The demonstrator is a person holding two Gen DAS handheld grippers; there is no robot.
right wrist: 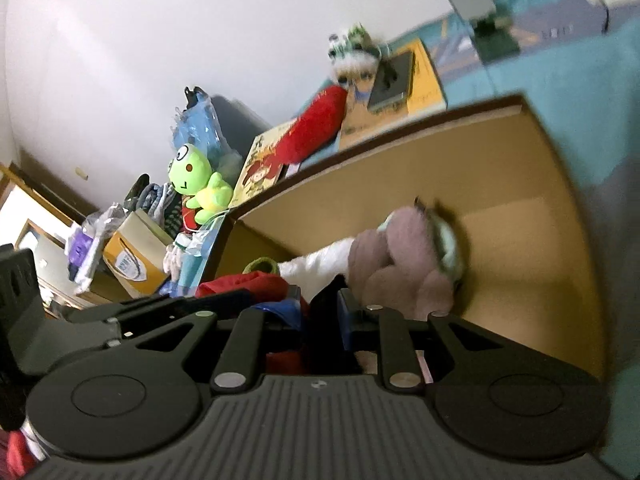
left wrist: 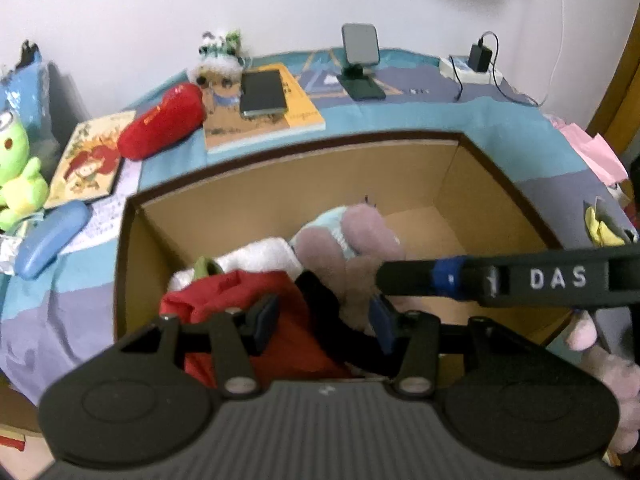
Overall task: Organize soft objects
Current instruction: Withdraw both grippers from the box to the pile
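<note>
A brown cardboard box (left wrist: 288,168) holds a pink plush (left wrist: 360,236), a white plush (left wrist: 260,256), a red soft item (left wrist: 240,300) and a black item (left wrist: 320,300). My left gripper (left wrist: 324,324) is open over the box's near edge, above the red and black items. My right gripper (right wrist: 318,312) hangs over the same box (right wrist: 440,168), jaws a little apart around the black item (right wrist: 326,300); whether it grips is unclear. Its arm crosses the left wrist view (left wrist: 520,280). The pink plush (right wrist: 400,264) lies just beyond. A red plush (left wrist: 160,124) and a green frog plush (left wrist: 18,176) lie outside the box.
The box stands on a blue-purple cloth (left wrist: 400,116). Behind it are a yellow book with a phone (left wrist: 264,92), a phone stand (left wrist: 360,64), a charger (left wrist: 480,60), a small doll (left wrist: 218,68), a picture book (left wrist: 88,156) and a blue case (left wrist: 52,236). Clutter sits left (right wrist: 132,252).
</note>
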